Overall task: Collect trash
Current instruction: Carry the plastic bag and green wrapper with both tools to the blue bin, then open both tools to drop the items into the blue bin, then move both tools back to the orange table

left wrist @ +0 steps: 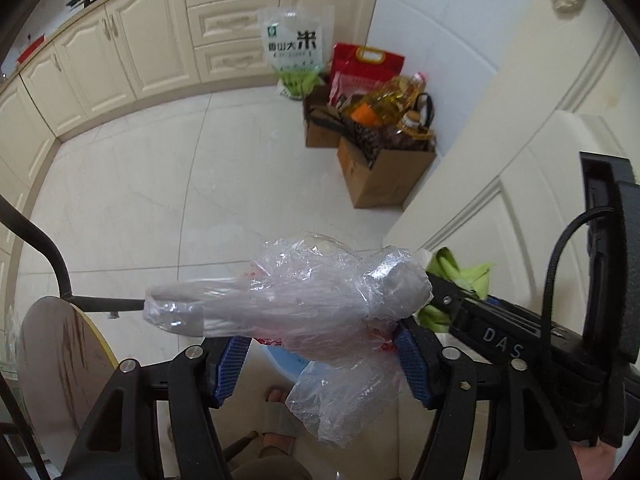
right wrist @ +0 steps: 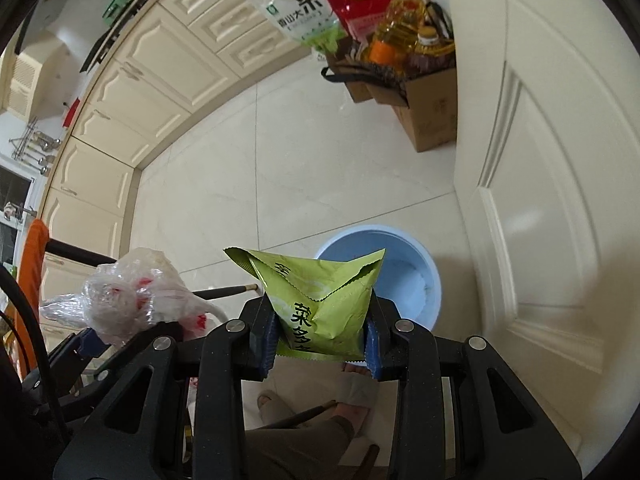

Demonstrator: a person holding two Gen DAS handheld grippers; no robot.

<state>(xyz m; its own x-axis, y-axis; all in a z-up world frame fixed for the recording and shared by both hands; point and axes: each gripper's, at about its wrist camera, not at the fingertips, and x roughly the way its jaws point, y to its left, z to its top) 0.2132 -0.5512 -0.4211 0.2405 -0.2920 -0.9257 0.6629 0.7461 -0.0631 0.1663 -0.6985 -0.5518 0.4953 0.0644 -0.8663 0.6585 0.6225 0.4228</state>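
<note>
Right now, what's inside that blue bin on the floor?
The blue bin looks mostly bare inside, with a pale patch low down. The green packet in the right jaws covers its near left part.

Rice bags (left wrist: 296, 50), oil bottle (left wrist: 396, 98), perhaps boxed.

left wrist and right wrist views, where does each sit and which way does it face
Left wrist: on the left gripper, facing down at the floor; its jaws hold a clear plastic bag; a slippered foot shows.
Right wrist: on the right gripper, facing down toward a blue bin; its jaws hold a green wrapper.
Both show the cardboard boxes.
</note>
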